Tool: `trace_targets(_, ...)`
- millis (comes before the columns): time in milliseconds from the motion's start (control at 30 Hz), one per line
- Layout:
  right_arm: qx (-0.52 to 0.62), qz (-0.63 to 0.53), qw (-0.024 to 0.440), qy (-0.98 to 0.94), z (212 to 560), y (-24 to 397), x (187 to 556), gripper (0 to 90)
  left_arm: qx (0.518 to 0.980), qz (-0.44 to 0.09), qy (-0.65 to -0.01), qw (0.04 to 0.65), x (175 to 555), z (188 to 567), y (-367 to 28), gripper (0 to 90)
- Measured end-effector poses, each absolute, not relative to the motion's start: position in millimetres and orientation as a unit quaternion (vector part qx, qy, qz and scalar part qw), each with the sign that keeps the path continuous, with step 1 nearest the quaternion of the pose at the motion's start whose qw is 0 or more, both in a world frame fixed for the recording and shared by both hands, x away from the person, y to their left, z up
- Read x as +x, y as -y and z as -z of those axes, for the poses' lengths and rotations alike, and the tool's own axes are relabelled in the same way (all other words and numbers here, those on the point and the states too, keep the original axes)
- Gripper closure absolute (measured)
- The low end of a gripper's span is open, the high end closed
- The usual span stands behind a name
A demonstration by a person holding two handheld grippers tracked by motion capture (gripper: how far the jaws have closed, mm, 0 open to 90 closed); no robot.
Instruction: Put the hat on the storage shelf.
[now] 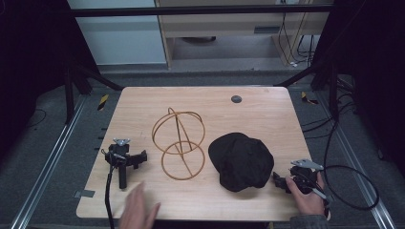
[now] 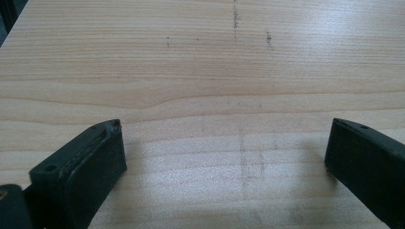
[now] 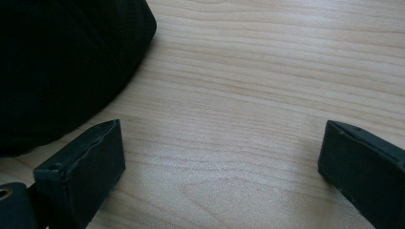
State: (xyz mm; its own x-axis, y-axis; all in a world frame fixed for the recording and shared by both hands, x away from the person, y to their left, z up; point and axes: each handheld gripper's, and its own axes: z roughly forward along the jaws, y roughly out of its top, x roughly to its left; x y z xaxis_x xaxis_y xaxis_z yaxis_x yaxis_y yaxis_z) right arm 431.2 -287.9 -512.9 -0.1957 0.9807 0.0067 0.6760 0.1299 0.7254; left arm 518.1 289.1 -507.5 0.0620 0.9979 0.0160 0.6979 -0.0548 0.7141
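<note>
Blurry left hand (image 1: 138, 210) hovers over the desk's (image 1: 267, 114) near edge, maybe moving. Left gripper (image 1: 125, 157) lies unheld, jaws spread. Right gripper (image 1: 286, 180), held and spread, sits beside the black cap (image 1: 241, 161); wire stand (image 1: 179, 142) mid-desk.

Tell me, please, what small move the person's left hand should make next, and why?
Probably close on the left tongs: they lie unheld on the table, jaws open, with the left hand just short of them, while the right hand already holds the right tongs.
</note>
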Motion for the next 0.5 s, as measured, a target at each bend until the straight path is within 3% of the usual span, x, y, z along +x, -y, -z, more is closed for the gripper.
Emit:
trace_targets(133, 0.588, -0.302, 0.236, -0.712, 506.9, 283.6, 430.9, 7.7, 0.674, -0.271, -0.629, 0.277, 518.1, 507.5, -289.2, 0.0)
trace_targets(233, 0.569, -0.300, 0.248, -0.724, 498.3, 274.1, 420.3, 8.4, 0.674, -0.271, -0.629, 0.277, 518.1, 507.5, -289.2, 0.0)
trace_targets(500, 0.540, -0.312, 0.218, -0.751, 476.2, 269.5, 393.6, 9.6, 0.673, -0.271, -0.630, 0.277, 518.1, 507.5, -288.8, 0.0)
